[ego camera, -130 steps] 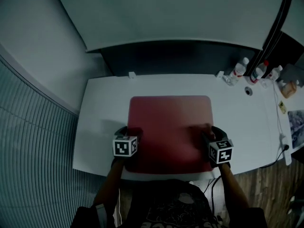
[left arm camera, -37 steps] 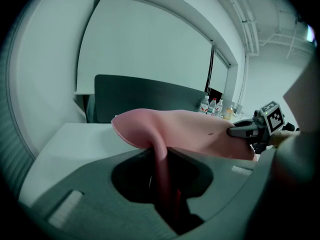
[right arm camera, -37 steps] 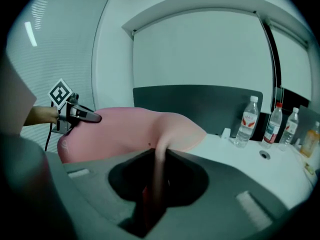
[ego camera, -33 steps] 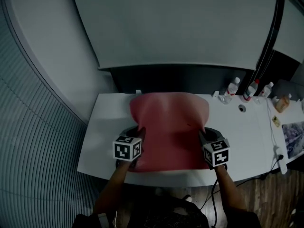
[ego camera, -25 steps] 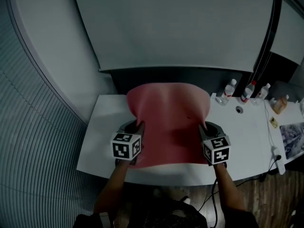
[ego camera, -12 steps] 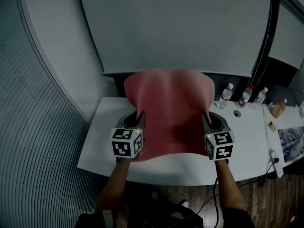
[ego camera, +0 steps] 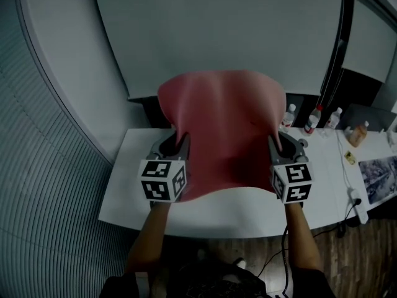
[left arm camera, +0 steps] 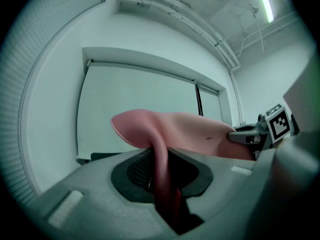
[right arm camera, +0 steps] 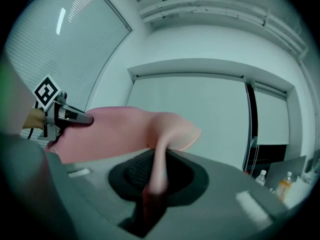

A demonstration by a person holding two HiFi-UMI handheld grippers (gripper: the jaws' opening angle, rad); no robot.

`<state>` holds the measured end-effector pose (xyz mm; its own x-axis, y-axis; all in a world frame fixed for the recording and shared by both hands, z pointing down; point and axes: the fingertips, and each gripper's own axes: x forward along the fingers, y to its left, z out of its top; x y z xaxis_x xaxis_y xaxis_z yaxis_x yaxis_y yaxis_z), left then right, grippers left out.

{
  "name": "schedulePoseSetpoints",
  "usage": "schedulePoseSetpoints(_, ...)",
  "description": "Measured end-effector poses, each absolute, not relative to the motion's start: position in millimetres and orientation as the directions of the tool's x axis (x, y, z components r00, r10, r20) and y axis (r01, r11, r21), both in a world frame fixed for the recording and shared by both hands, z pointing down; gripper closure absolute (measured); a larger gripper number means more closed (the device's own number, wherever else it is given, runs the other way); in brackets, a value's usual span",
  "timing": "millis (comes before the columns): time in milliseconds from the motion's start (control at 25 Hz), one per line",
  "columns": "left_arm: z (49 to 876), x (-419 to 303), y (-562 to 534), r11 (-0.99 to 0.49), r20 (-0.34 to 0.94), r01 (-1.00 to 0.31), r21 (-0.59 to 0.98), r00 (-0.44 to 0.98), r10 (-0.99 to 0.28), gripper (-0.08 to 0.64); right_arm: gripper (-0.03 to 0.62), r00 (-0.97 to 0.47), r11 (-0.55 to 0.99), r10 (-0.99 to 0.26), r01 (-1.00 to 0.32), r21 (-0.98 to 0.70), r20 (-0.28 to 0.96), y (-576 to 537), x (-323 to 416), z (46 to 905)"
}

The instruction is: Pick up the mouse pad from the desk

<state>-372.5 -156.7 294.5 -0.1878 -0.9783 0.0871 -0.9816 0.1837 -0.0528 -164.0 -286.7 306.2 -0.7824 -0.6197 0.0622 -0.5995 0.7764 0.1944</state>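
Red mouse pad (ego camera: 222, 129) held up above desk (ego camera: 248, 211). Left gripper (ego camera: 182, 144) pinches pad's left edge, right gripper (ego camera: 273, 145) pinches its right edge, jaws nearly together. Pad hides middle of desk.

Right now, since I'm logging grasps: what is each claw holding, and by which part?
Both hold the pink mouse pad: the left claw clamps its left edge, the right claw its right edge.

Office, by the look. White desk (ego camera: 248, 213); ribbed blinds (ego camera: 43, 185) left of desk; big white panel (ego camera: 217, 30) behind it; water bottles (ego camera: 313, 120) and printed papers (ego camera: 378, 179) at desk's right end; wood floor (ego camera: 366, 256) beneath.
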Motion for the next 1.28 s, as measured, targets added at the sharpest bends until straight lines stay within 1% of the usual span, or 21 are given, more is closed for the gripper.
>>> schedulePoseSetpoints(560,280,-292,-218,0.014,0.062,-0.999,-0.046,-0.017,-0.998,0.485,0.531,-0.654,0.646,-0.756,-0.735,0.206,0.037,-312,-64,289)
schedulePoseSetpoints(1280,284,-151,-297,-0.265,0.057,-0.964,-0.028,0.263,-0.963,0.483,0.529,-0.396,0.393,-0.918,-0.898,0.197,0.025,-322,99,287)
